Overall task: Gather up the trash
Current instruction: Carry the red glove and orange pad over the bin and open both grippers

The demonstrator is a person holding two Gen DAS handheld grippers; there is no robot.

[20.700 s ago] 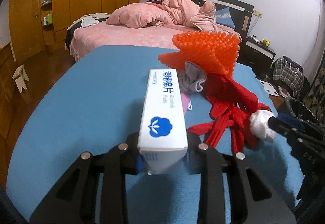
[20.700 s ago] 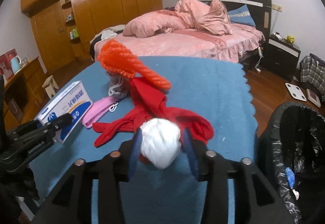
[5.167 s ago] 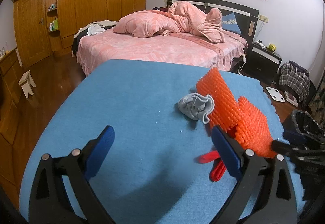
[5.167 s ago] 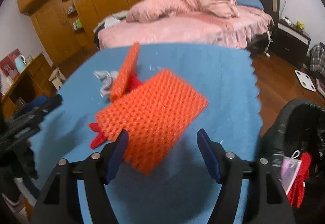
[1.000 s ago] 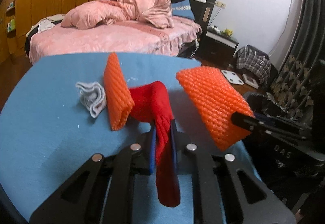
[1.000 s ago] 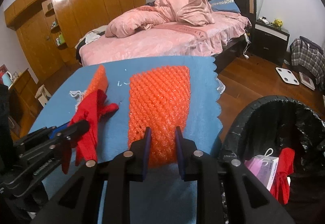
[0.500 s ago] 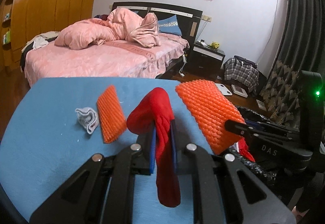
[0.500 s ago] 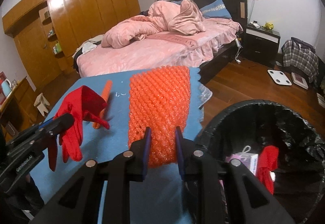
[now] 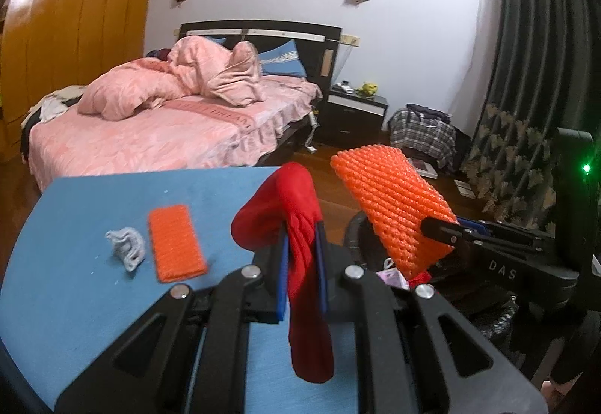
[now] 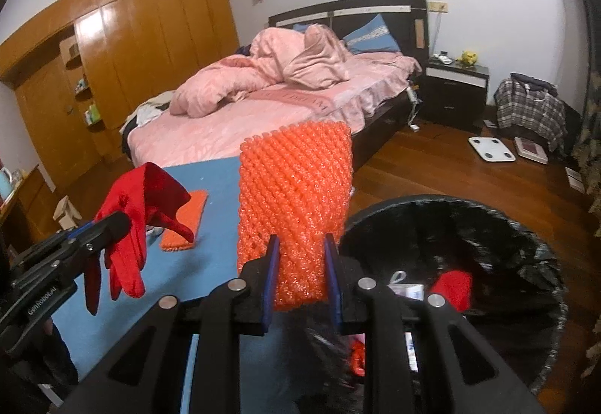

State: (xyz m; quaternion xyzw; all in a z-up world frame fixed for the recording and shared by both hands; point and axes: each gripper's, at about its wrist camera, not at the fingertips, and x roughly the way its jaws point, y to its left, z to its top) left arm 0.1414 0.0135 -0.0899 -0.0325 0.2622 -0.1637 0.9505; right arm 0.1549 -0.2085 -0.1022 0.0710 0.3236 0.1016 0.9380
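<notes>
An orange foam net sleeve [image 10: 296, 203] stands upright, pinched between the narrowed jaws of the right gripper [image 10: 299, 277], held above the near rim of a black-lined trash bin [image 10: 541, 252]. Beside it, the left gripper [image 9: 301, 275] is clamped tight on a red glove [image 9: 296, 222], which droops over and below its pads at the table's edge. A second orange foam piece [image 9: 174, 242] and a crumpled grey cloth [image 9: 126, 248] lie side by side on the blue table [image 9: 75, 294]. Inside the bin sit something red [image 10: 452, 289] and what may be a small box, partly hidden. A pink-covered bed [image 10: 263, 113] fills the background.
</notes>
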